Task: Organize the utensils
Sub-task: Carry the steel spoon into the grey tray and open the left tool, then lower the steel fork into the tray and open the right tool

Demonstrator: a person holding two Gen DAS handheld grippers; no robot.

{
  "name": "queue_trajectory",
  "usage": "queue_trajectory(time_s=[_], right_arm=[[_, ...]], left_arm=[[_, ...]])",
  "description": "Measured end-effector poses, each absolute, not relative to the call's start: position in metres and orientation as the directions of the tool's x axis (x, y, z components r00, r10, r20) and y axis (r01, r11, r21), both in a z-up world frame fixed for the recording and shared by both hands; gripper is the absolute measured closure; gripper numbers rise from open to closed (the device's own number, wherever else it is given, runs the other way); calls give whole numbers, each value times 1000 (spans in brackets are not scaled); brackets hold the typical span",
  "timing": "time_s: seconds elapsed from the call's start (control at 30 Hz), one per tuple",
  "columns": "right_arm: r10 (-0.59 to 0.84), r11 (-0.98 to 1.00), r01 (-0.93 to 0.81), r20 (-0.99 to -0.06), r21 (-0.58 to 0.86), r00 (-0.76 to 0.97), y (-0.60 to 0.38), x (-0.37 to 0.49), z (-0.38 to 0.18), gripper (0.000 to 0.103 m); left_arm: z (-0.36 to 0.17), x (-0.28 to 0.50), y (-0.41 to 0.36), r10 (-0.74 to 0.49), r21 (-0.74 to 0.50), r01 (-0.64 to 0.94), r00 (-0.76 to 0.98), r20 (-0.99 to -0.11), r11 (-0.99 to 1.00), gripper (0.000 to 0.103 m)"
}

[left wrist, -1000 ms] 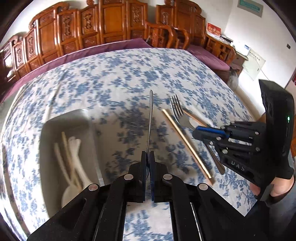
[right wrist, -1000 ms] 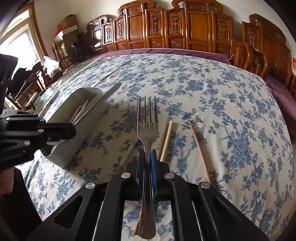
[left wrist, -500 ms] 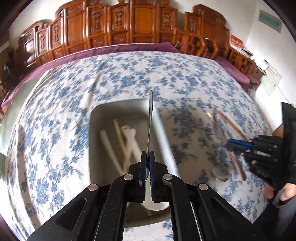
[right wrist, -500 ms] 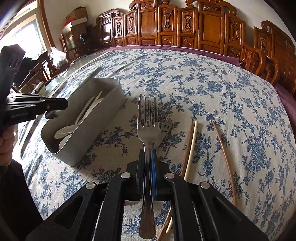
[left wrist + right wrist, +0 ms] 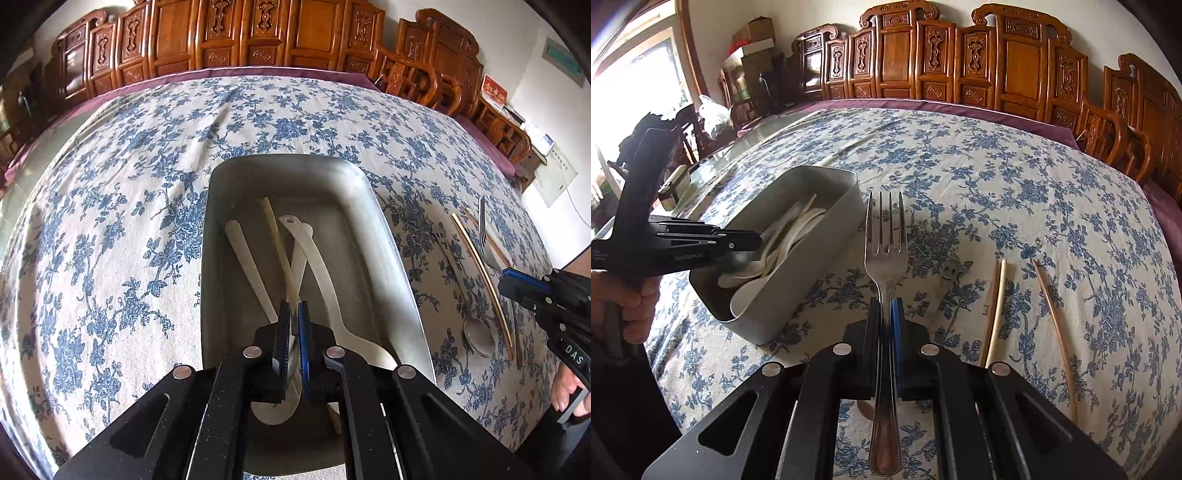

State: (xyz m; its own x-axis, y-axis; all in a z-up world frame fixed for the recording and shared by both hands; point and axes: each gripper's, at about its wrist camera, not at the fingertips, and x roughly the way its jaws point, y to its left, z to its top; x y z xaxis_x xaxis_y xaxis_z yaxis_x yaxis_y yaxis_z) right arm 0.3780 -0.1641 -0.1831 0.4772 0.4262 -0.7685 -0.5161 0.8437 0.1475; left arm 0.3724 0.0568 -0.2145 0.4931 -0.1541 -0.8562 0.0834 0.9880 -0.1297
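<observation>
My left gripper [image 5: 293,304] hangs low inside the grey metal bin [image 5: 388,258], jaws together. No blade shows between them. The right wrist view shows a grey metal piece [image 5: 738,258] under the left gripper [image 5: 759,240]; whether it is gripped I cannot tell. In the bin lie white spoons [image 5: 317,266] and a pale chopstick [image 5: 277,236]. My right gripper [image 5: 886,301] is shut on a steel fork [image 5: 885,254], tines forward, held above the cloth just right of the bin [image 5: 812,266].
On the blue-flowered tablecloth to the right lie loose chopsticks [image 5: 995,306] and a metal spoon [image 5: 478,336] with a smiley handle [image 5: 951,269]. A hand [image 5: 631,306] grips the left tool. Carved wooden chairs [image 5: 258,37] line the table's far edge.
The left gripper swung left over the bin and sank into it. The knife blade that stood up from its jaws no longer shows. The right gripper with the fork drifted toward the bin.
</observation>
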Motion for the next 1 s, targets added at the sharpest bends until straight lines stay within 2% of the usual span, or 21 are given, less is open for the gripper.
queue_trajectory(time_s=[0.27,0.67,1.0], right_arm=[[437,837,-529,-756,143,487,-144,378,-172,95],[506,795,-578,-726,184,465,-76,392,-154,95],[548,788,-557,-710,262,442,-27,414,-161,95]], left_arm=[[-200,373,64,-143,-116,85,532,-835,990,100],[-180,373,105,-66,-79,5,601,-796,997,81],[-173,373,129,-47,-85,-33,618,-784,996,81]])
